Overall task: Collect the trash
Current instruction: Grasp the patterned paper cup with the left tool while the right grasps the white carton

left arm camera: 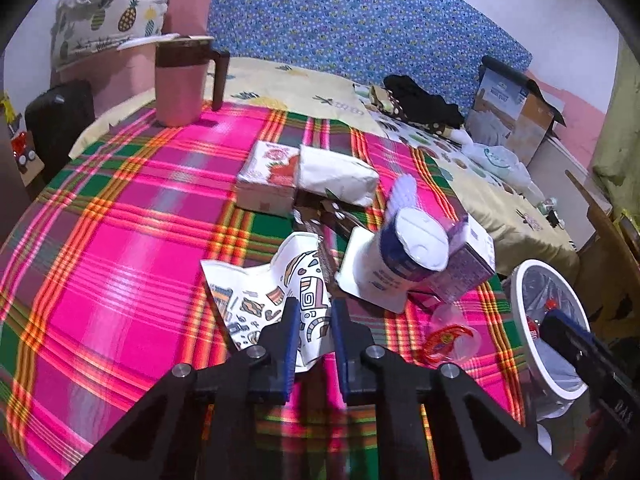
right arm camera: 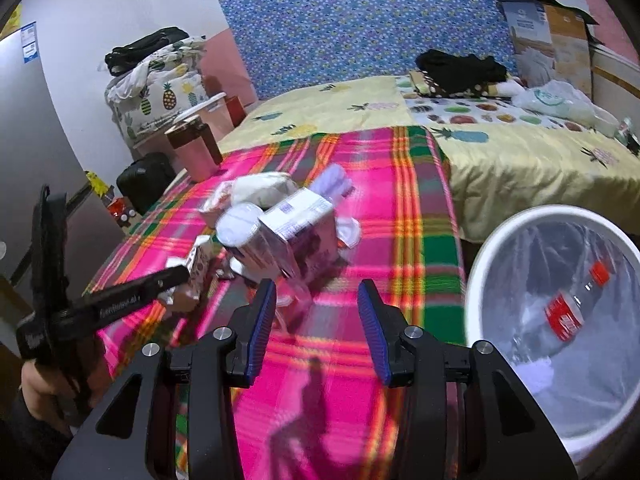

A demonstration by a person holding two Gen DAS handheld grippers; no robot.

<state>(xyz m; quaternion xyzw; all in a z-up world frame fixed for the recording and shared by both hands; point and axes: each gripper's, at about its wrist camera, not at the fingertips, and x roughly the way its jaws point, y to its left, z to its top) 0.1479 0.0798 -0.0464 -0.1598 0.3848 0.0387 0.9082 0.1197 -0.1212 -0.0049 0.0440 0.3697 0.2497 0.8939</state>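
Note:
A crumpled white paper wrapper with brown and teal patterns [left arm camera: 260, 300] lies on the pink plaid cloth, and my left gripper [left arm camera: 315, 320] is shut on its near edge. Just behind it are a blue-and-white can with a white lid [left arm camera: 416, 248], a purple carton [left arm camera: 468, 268] and a clear plastic cup with a red wrapper [left arm camera: 452, 336]. My right gripper [right arm camera: 317, 306] stands open over bare cloth with nothing between its fingers. To its right is a white bin [right arm camera: 474, 280] lined with clear plastic, holding a red-labelled bottle [right arm camera: 568, 316].
Two tissue packs [left arm camera: 268, 172] and a pink jug with a brown handle [left arm camera: 180, 80] sit further back on the cloth. Behind are a yellow bedsheet [right arm camera: 520, 168], dark clothes, a cardboard box [left arm camera: 516, 116] and a blue headboard. The bin stands off the cloth's right edge.

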